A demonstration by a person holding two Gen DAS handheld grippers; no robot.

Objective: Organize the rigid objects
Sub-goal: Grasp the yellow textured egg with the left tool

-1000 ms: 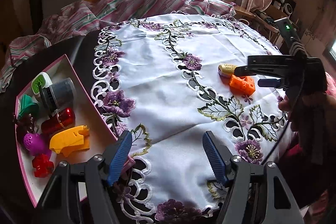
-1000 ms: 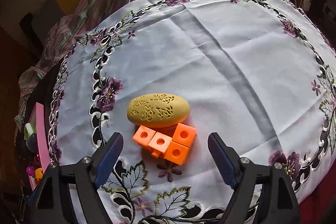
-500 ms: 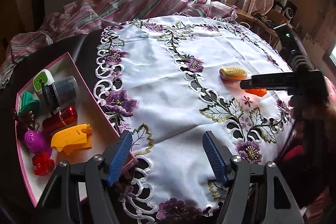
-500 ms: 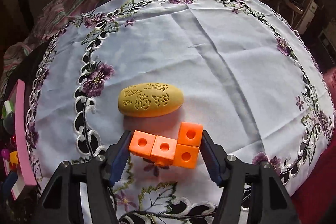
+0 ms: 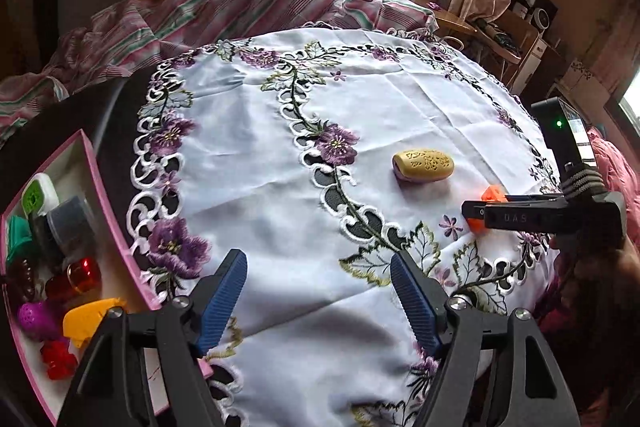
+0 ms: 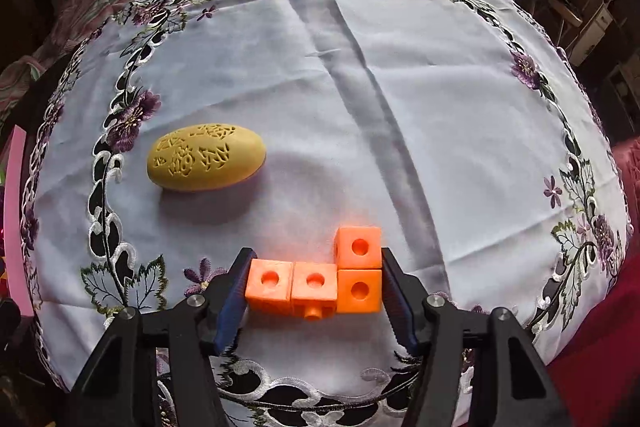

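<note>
Left wrist view: the left gripper (image 5: pixel 316 293) hovered empty, jaws opening, beside the pink tray (image 5: pixel 114 223) of sorted toys.

Right wrist view: the right gripper (image 6: pixel 314 287) was closing on the orange linked cubes (image 6: pixel 320 285), pads touching both ends, near the yellow carved oval (image 6: pixel 206 157). Next, probably, a lift toward the tray.

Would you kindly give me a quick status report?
Right gripper closing on orange L-shaped cube block, pads touching. Left gripper opening, empty. Yellow carved oval lies clear, nothing blocking.
</note>
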